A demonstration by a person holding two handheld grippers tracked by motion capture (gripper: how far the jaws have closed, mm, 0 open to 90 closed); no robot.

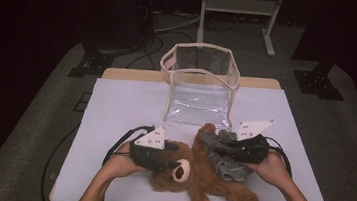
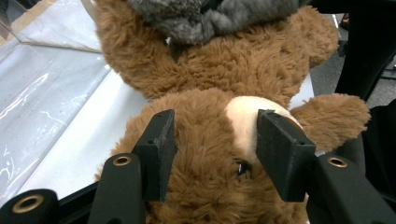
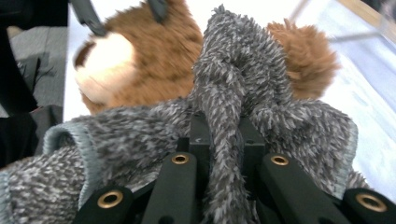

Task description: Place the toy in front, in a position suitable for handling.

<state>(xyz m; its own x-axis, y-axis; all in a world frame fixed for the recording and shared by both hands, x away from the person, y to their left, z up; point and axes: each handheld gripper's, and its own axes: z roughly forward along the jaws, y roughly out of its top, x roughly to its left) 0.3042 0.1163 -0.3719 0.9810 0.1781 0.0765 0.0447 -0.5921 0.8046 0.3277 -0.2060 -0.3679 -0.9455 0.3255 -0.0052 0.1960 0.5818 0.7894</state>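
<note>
Your left gripper [image 2: 212, 156] is spread around the teddy bear's [image 1: 198, 175] head, low centre by the table's [image 1: 116, 99] front edge; your right gripper [image 3: 223, 140] pinches the grey garment [image 1: 223, 158]. White surface lies bare upper left.

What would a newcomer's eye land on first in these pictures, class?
A brown teddy bear lies at the table's near edge, its head between the left gripper's open jaws. The right gripper pinches a fuzzy grey garment on the bear. Behind stands a clear plastic bag, open at the top.

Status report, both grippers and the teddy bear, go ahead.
Left gripper open astride teddy bear's head. Right gripper shut on grey garment. Clear bag open behind.
</note>
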